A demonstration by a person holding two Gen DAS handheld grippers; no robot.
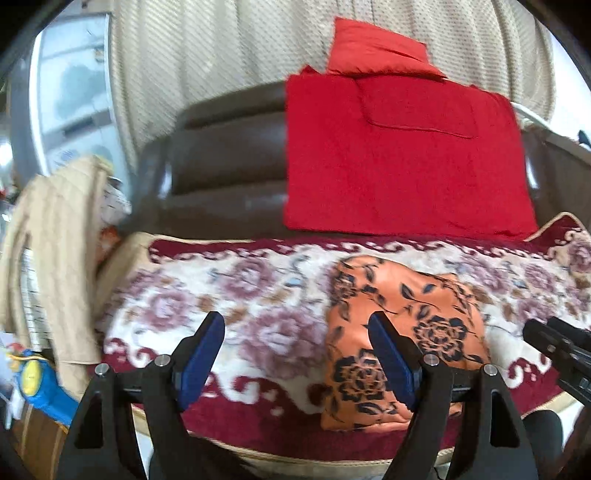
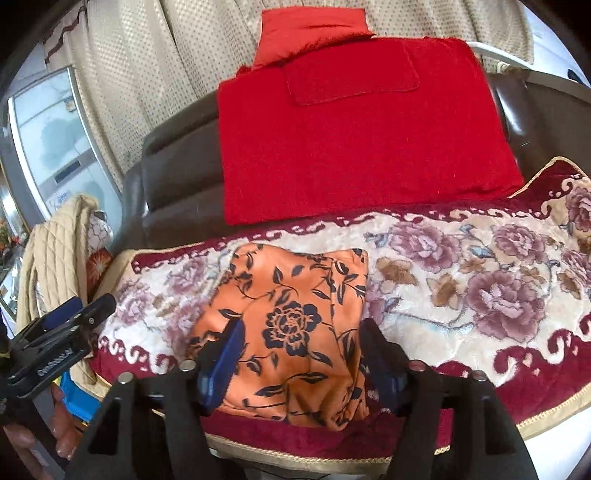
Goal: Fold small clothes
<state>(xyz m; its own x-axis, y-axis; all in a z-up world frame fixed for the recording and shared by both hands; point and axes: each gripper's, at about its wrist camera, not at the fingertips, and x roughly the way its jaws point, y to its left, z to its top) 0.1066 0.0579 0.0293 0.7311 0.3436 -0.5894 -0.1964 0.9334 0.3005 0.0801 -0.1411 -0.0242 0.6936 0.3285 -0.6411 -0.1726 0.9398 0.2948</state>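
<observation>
An orange cloth (image 2: 295,332) with a black flower print is lying folded on the floral blanket (image 2: 461,280), near the blanket's front edge. Behind the cloth, a red towel (image 2: 362,140) is resting against the brown sofa (image 2: 173,173), with a smaller red cloth (image 2: 310,33) lying just behind the towel's top. The left gripper (image 1: 295,354) is hovering to the left of the orange cloth, its jaws spread wide with nothing between them. The right gripper (image 2: 303,354) is hovering over the cloth's front part, jaws spread apart and not pressing on the fabric. A beige quilted cover (image 2: 51,251) is hanging well left of the cloth.
</observation>
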